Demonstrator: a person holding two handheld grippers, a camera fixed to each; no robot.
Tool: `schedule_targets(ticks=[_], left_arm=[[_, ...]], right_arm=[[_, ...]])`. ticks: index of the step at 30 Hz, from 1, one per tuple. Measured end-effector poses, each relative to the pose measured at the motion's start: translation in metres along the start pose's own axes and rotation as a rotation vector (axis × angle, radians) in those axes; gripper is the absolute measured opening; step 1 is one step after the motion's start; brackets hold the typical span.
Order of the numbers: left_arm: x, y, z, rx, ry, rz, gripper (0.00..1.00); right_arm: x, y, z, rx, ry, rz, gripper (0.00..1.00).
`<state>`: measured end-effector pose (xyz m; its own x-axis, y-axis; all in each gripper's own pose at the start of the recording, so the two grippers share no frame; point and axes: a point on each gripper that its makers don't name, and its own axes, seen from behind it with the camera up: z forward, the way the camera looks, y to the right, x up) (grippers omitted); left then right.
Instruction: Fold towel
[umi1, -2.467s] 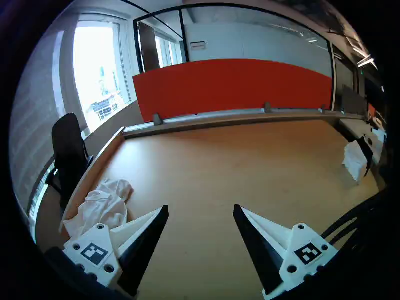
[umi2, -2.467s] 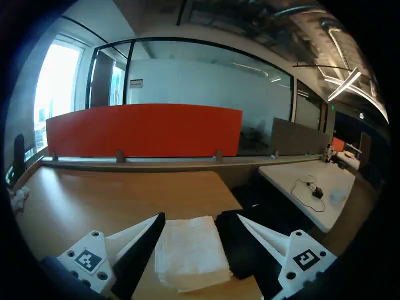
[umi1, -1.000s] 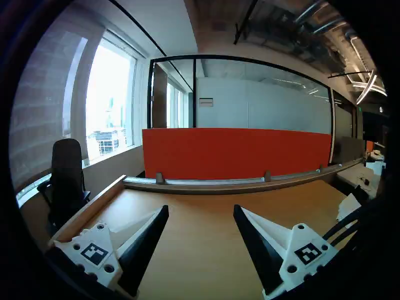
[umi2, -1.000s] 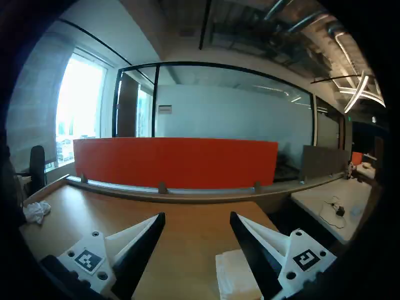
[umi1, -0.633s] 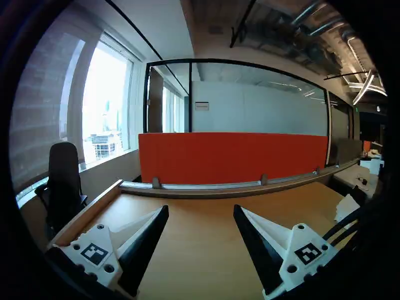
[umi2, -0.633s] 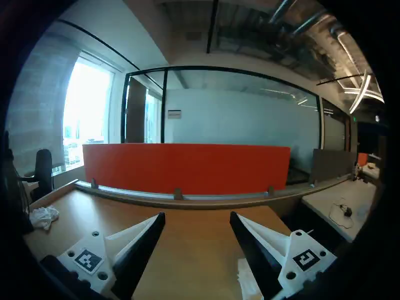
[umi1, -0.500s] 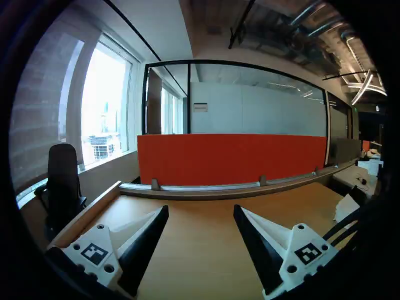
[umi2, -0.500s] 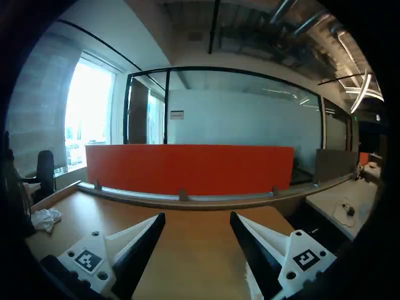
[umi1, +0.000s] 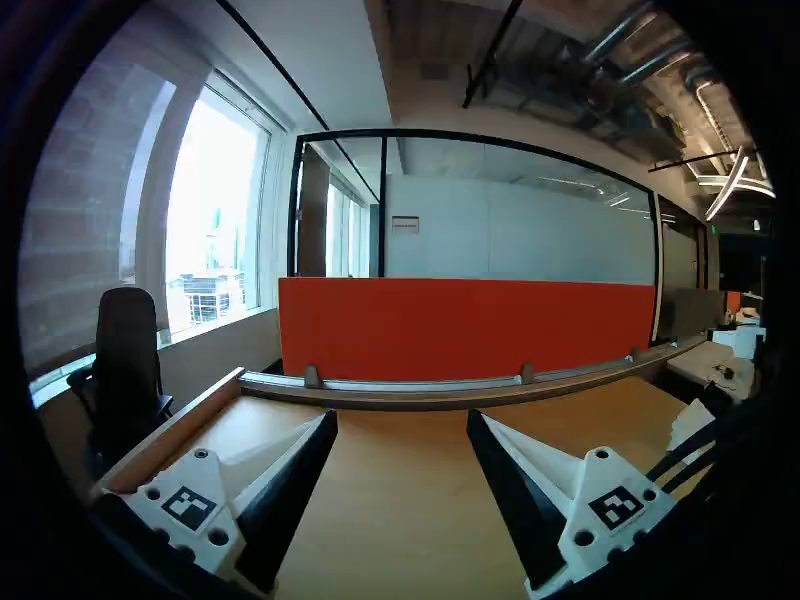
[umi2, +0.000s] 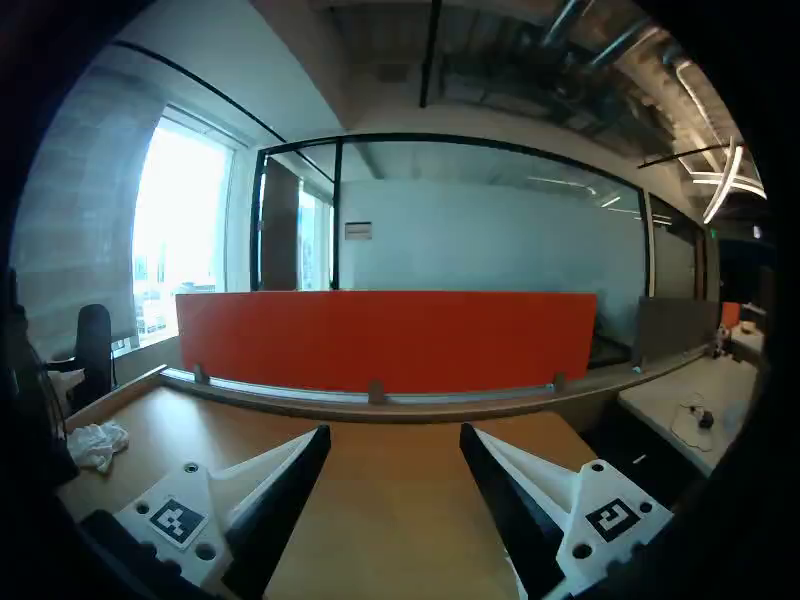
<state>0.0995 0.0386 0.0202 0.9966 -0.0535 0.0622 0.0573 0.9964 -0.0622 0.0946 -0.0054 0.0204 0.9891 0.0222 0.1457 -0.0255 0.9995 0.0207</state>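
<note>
A crumpled white towel lies near the left edge of the wooden table in the right gripper view, well away from the fingers. In the left gripper view, a white folded cloth peeks in at the table's far right, partly hidden by dark cables. My left gripper is open over bare wood with nothing between its fingers. My right gripper is also open and holds nothing, hovering above the table's middle.
A red divider panel on a rail closes the table's far side. A black office chair stands at the left by the window. A white desk with a cable sits beyond a gap on the right.
Both cameras have tilted up and levelled out. The folded stack has slipped out below the right gripper's fingers, and the crumpled towel has left the left gripper view. Both grippers stayed open.
</note>
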Motion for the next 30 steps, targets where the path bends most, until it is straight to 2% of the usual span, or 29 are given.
schedule_targets(ticks=[12,17,21,26,30], left_arm=[[-0.017,-0.004,-0.001,0.011,0.022,-0.013,0.96],[-0.032,-0.015,-0.004,0.028,0.035,-0.025,0.96],[-0.048,-0.027,-0.007,0.051,0.041,-0.012,0.96],[-0.066,-0.033,-0.009,0.057,0.058,-0.001,0.96],[-0.08,-0.038,-0.009,0.058,0.074,-0.013,0.96]], right_arm=[[-0.004,-0.022,-0.007,0.016,-0.014,-0.028,1.0],[-0.004,-0.031,-0.01,0.024,-0.009,-0.026,1.0],[-0.007,-0.038,-0.01,0.026,-0.009,-0.017,1.0],[-0.013,-0.048,-0.012,0.031,-0.005,-0.018,1.0],[-0.017,-0.053,-0.013,0.029,-0.004,-0.024,1.0]])
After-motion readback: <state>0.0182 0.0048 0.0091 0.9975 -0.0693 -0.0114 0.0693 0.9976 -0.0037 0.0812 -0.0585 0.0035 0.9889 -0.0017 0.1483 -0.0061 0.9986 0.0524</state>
